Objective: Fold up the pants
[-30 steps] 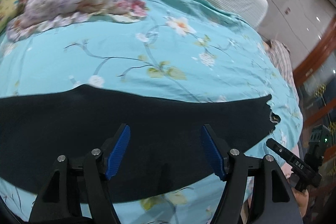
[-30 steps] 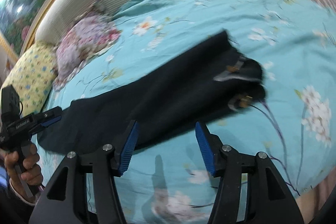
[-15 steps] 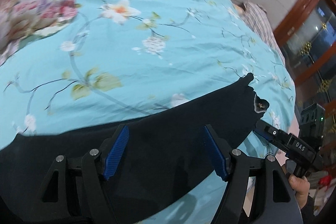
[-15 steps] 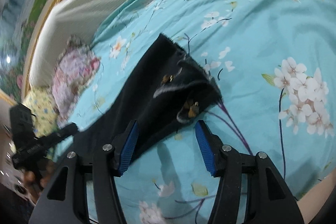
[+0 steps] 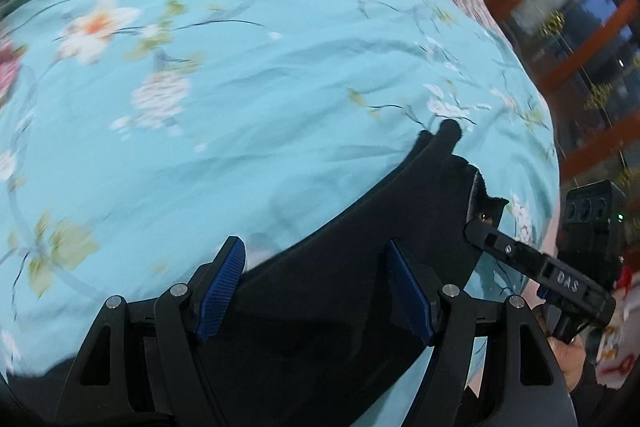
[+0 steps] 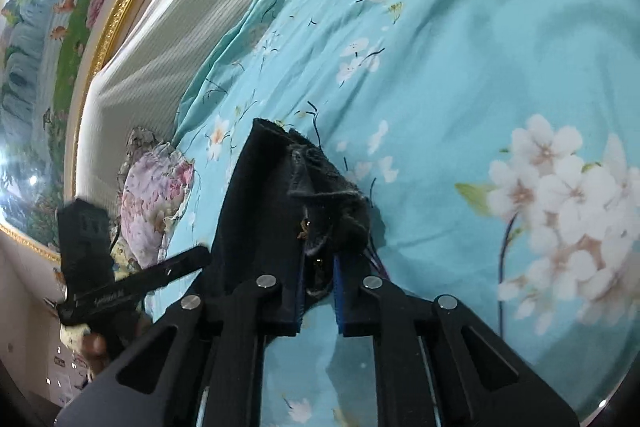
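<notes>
The black pants [image 5: 360, 267] lay stretched across a turquoise floral bedspread [image 5: 240, 107], running from the lower left of the left wrist view up toward their waistband end at the right. The left gripper [image 5: 316, 287] hung over the middle of the garment with its blue-padded fingers [image 5: 222, 287] spread wide apart, dark cloth showing between them but nothing pinched. In that same view the right gripper [image 5: 480, 233] reached in from the right, its tip at the waistband edge near a small brass fastener. From the right wrist view, the right gripper [image 6: 318, 287] had its fingers drawn close together around the crumpled waistband of the pants [image 6: 264, 211], the blue pads [image 6: 338, 291] on either side of a fold of fabric, though a narrow gap still showed between them, so whether the cloth was actually clamped could not be told. The waistband bunched up just ahead of the pads, with a brass button visible in the folds. Farther back, a floral pillow [image 6: 152, 195] rested against a pale striped headboard [image 6: 168, 27], and a gold-framed painting [image 6: 48, 27] hung behind it. The left gripper [image 6: 132, 283] appeared at the left edge, beside the pants.
</notes>
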### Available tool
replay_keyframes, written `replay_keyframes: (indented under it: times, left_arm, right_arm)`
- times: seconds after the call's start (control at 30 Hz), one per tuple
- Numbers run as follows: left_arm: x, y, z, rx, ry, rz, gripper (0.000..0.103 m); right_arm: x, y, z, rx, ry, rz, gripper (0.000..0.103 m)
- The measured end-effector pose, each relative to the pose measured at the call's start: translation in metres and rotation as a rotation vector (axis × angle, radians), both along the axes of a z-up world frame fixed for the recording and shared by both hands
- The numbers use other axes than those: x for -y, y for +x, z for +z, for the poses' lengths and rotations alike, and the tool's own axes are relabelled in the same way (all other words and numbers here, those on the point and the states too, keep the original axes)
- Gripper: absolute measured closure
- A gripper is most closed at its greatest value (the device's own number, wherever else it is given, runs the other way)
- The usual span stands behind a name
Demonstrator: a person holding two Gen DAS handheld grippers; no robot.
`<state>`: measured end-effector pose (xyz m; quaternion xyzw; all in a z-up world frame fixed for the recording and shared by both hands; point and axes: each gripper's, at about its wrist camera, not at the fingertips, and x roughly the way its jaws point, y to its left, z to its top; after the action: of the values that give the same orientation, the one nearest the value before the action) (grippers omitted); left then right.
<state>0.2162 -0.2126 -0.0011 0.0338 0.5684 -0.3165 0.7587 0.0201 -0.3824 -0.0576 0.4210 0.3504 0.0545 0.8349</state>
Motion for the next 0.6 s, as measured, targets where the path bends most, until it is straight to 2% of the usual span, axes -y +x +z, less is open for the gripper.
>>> replay_keyframes:
  times: [0.37,0.4,0.47,0.53,0.6]
  left_arm:
    - [0.084,0.031,-0.016,-0.114,-0.053,-0.245,0.032]
    - [0.088,0.030,-0.015,-0.119,-0.057,-0.260,0.037]
    - [0.097,0.027,-0.014,-0.123,-0.067,-0.310,0.054]
    - [0.103,0.021,-0.012,-0.115,-0.082,-0.339,0.086]
    - [0.103,0.020,-0.009,-0.096,-0.095,-0.334,0.091]
  right_arm:
    - [0.009,-0.005,0.003,0.035,-0.021,0.006,0.091]
    - [0.009,-0.005,0.003,0.037,-0.020,0.008,0.091]
    - [0.010,-0.005,0.003,0.042,-0.015,0.010,0.091]
    - [0.009,-0.005,0.003,0.042,-0.023,0.014,0.091]
    - [0.008,-0.007,0.003,0.048,-0.020,0.015,0.091]
